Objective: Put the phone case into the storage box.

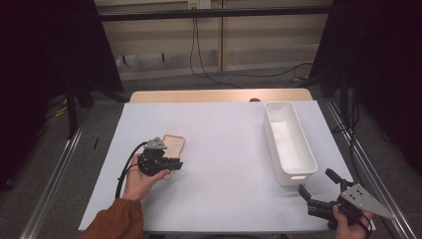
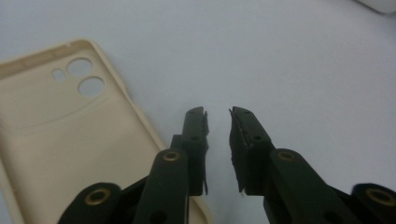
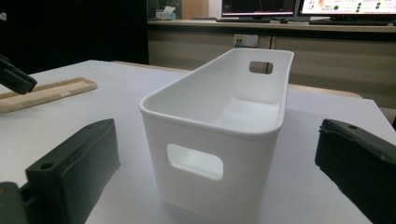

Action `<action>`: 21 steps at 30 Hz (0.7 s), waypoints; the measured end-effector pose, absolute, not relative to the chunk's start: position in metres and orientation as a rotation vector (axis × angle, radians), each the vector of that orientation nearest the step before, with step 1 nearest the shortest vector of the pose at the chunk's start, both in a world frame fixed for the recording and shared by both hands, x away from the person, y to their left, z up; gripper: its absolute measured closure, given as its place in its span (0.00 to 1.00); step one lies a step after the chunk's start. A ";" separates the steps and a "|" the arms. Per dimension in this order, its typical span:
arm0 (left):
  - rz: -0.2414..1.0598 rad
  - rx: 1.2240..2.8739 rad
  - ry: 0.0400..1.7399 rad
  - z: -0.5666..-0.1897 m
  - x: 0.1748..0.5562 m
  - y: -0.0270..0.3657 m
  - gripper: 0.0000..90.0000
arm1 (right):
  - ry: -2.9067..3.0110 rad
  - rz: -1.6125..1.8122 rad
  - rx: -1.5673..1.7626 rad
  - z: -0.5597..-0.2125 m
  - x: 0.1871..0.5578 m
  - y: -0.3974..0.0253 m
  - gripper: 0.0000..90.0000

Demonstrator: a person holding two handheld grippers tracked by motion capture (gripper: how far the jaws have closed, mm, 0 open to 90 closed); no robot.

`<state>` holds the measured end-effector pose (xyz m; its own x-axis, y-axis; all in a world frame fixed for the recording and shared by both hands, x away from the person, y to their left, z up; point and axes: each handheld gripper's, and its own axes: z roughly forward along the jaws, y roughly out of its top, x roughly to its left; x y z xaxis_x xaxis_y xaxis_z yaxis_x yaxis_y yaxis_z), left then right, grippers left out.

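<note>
The left gripper (image 2: 218, 122) is hovering with its jaws nearly closed and empty beside the beige phone case (image 1: 172, 148) lying flat on the table (image 1: 224, 139), seemingly lining up a grab, while the right gripper (image 1: 317, 186) is waiting wide open before the white bin (image 1: 288, 142).

A white sheet (image 1: 224, 149) covers the wooden table (image 1: 219, 95). Black cables (image 1: 209, 69) trail over the grey floor beyond it, below a wall socket (image 1: 198, 4). Two lit monitors (image 3: 308, 7) stand on a far desk (image 3: 261, 25).
</note>
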<state>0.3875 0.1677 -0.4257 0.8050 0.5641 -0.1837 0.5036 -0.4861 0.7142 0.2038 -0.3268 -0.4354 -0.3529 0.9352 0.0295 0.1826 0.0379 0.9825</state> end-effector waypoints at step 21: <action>0.277 1.989 0.853 -0.416 0.390 0.183 0.08 | 1.624 1.374 1.150 -0.435 0.203 -0.327 0.00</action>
<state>0.3898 0.1832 -0.4163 0.7339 0.6651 -0.1381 0.4568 -0.3328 0.8250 0.2033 -0.3272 -0.4352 -0.3538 0.9349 0.0278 0.1823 0.0398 0.9824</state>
